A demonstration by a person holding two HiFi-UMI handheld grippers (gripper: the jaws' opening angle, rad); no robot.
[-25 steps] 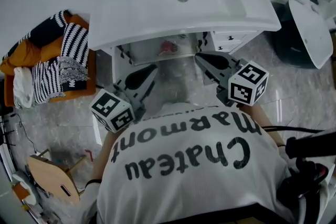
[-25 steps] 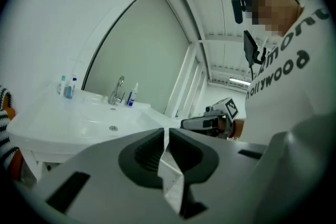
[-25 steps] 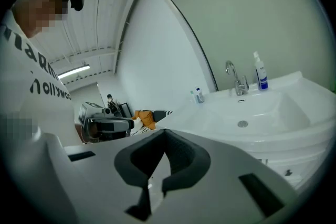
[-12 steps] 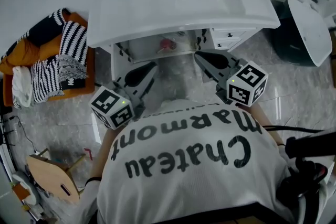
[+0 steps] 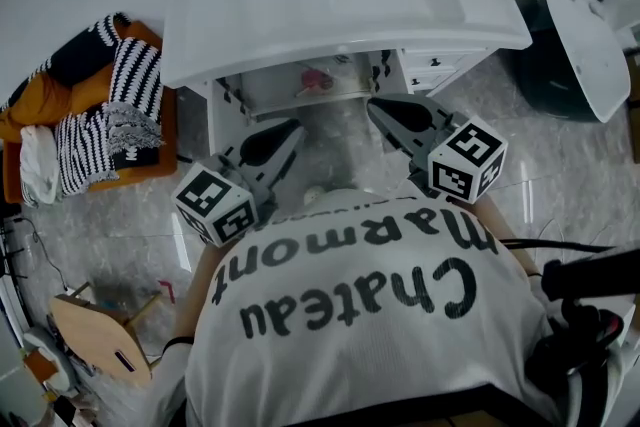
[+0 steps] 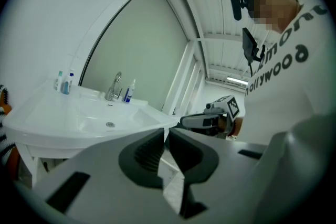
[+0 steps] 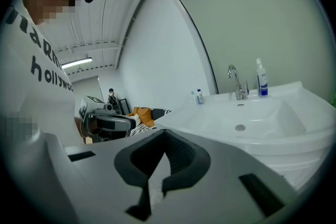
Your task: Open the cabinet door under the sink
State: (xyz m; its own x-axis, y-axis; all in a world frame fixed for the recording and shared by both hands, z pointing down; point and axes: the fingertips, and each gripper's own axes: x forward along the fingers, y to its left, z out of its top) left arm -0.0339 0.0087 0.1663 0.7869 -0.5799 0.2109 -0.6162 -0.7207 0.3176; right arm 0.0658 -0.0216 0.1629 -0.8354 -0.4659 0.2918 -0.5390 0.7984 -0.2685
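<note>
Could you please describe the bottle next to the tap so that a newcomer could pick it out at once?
Find the white washbasin and the chrome tap at the middle of its back edge. The bottle stands alone right of that tap: tall, slim, white with a blue label and a nozzle top, unlike the two small bottles paired at the basin's left corner.

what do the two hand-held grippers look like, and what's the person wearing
The left hand-held gripper and the right hand-held gripper are each a grey wedge tapering to two jaws lined with black ribbed pads. At the back of each sits a white cube printed with black square markers. The person wears a white T-shirt with large black lettering.
</note>
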